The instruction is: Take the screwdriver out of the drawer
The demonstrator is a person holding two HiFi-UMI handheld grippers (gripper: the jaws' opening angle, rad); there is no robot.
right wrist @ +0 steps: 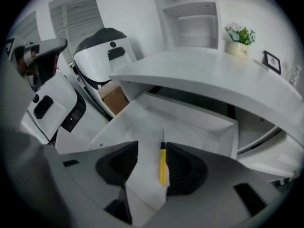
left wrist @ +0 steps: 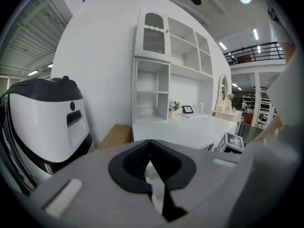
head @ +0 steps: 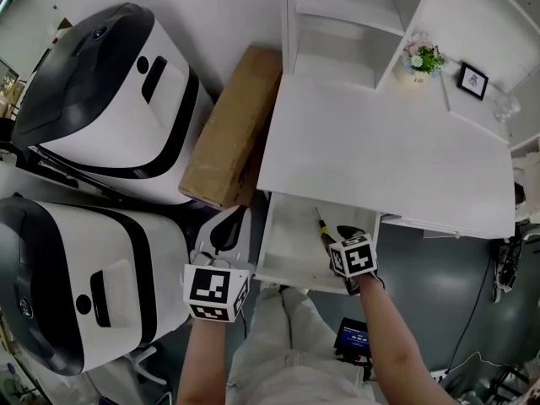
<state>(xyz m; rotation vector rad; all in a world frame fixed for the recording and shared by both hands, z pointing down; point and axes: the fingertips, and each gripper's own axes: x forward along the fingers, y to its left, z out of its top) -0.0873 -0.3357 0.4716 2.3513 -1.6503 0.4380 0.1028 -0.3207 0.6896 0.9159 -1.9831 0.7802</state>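
Observation:
The screwdriver point(head: 321, 226), with a yellow handle and thin metal shaft, lies on the floor of the open white drawer point(head: 287, 234) under the desk. My right gripper point(head: 337, 236) reaches down into the drawer. In the right gripper view the screwdriver point(right wrist: 162, 163) lies between the spread jaws, close beside the right pad point(right wrist: 183, 167); the left pad stands well apart from it, so this gripper point(right wrist: 152, 148) is open. My left gripper point(head: 228, 226) hangs left of the drawer, outside it. In its own view the left gripper point(left wrist: 150, 142) has its pads meeting at the tips with nothing between them.
A white desk top point(head: 380, 142) overhangs the drawer's back. On it stand a flower pot point(head: 419, 62) and a small picture frame point(head: 472, 80), with white shelves point(head: 337, 15) behind. A cardboard box point(head: 232, 129) and two white-and-black machines point(head: 101, 91) stand to the left.

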